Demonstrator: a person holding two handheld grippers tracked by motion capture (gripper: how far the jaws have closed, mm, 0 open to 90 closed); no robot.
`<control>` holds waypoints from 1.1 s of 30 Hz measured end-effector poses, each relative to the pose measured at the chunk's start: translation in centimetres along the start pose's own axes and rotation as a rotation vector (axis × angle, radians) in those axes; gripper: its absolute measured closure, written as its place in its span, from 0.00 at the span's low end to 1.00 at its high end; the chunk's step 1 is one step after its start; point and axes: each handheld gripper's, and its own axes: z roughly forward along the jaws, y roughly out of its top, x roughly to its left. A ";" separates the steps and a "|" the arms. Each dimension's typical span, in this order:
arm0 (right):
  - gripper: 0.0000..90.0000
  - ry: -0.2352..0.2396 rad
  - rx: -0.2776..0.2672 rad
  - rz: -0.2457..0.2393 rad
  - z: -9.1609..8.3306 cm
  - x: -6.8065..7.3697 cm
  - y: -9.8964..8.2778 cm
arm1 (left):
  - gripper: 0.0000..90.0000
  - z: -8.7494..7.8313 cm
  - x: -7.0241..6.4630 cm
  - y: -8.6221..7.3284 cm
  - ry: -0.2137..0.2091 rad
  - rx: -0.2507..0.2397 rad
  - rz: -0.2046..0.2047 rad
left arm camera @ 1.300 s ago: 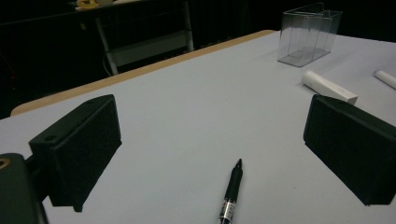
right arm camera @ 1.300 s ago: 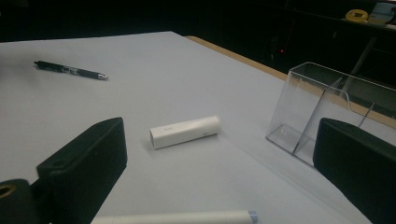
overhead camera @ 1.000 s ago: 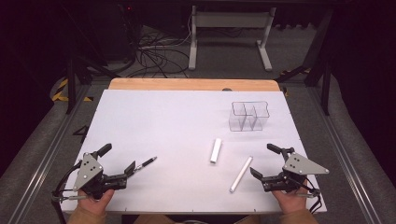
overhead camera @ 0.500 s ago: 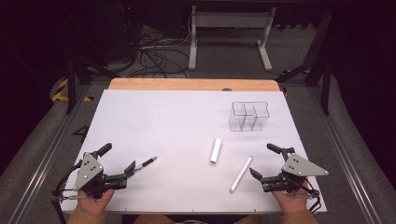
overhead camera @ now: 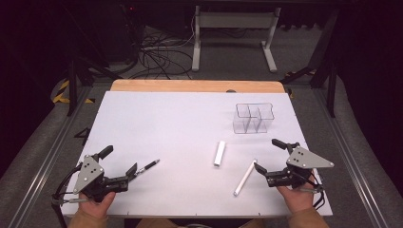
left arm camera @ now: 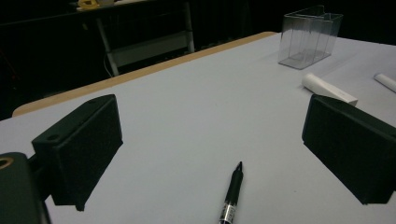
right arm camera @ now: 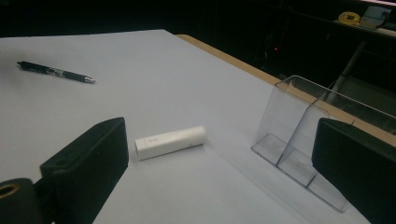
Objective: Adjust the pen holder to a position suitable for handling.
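My left gripper (overhead camera: 119, 160) rests open at the table's front left, held by a hand. A black pen (overhead camera: 146, 166) lies just beyond its jaws, tip pointing away; in the left gripper view the pen (left arm camera: 232, 193) sits low between the open jaws of my left gripper (left arm camera: 212, 144). At the front right my right gripper (overhead camera: 267, 154) is open too. A long white stick (overhead camera: 244, 177) lies just left of it. A short white tube (overhead camera: 219, 153) lies farther left, and the right gripper view shows this tube (right arm camera: 170, 141) ahead of the spread jaws of my right gripper (right arm camera: 219, 168).
A clear plastic organizer (overhead camera: 253, 118) with compartments stands at the back right of the white table (overhead camera: 166, 123); it is near the right jaw in the right gripper view (right arm camera: 299, 135). A wooden strip (overhead camera: 190, 86) edges the far side. Cables and a stand lie on the floor beyond.
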 end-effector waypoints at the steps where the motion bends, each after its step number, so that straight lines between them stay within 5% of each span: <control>1: 0.05 0.001 0.001 0.001 0.1 -0.1 0.1 | 0.06 0.0 0.0 0.0 0.001 0.002 0.001; 18: 0.05 -0.005 0.019 -0.019 0.7 -1.1 1.2 | 0.06 0.1 0.0 0.0 0.004 0.003 -0.003; 26: 0.10 -0.052 0.122 -0.038 1.2 -1.8 2.6 | 0.07 0.1 0.0 0.0 0.002 0.004 -0.006; 33: 0.14 -0.014 0.178 -0.019 1.8 -2.6 3.5 | 0.07 0.1 0.1 0.0 0.003 0.004 -0.009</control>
